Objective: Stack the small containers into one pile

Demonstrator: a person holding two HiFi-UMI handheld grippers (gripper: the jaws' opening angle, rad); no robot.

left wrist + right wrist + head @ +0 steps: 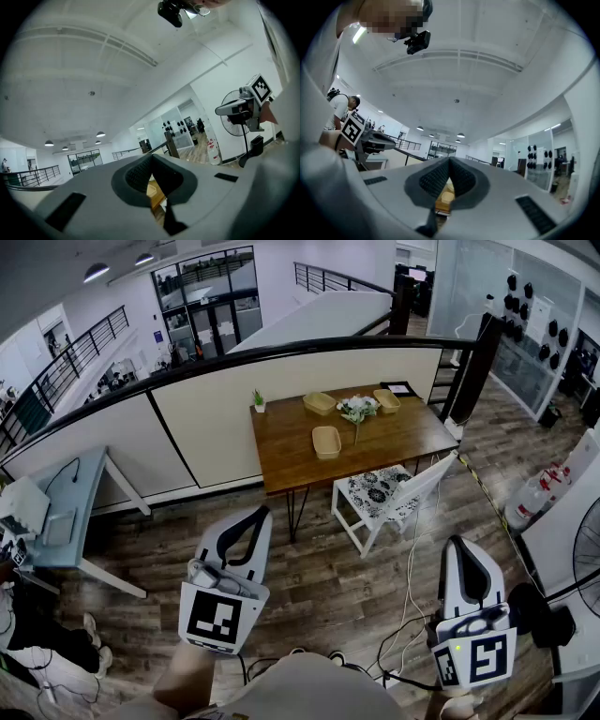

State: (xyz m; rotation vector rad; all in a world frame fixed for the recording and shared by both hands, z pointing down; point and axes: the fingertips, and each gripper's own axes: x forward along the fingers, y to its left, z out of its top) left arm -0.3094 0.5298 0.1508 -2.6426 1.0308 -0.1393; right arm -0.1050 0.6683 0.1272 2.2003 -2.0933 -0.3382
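Observation:
Three tan small containers lie apart on a wooden table [281, 446] well ahead of me: one at the back left [320, 403], one at the back right [386, 400], one nearer the front [326, 442]. My left gripper [255, 515] is held low over the floor, far short of the table, shut and empty. My right gripper [461, 546] is also shut and empty, at the lower right. In the left gripper view the closed left gripper [151, 157] points up, with a tan container [152, 190] glimpsed in the slot below its tip. The right gripper [450, 161] shows the same, with a container [446, 193].
A flower vase [357, 410], a small potted plant [259, 401] and a dark frame [400, 388] share the table. A white chair [384, 493] stands before it. A pale desk [70, 512] is at the left; water bottles [536, 495], a fan [586, 559] and floor cables [412, 610] are at the right.

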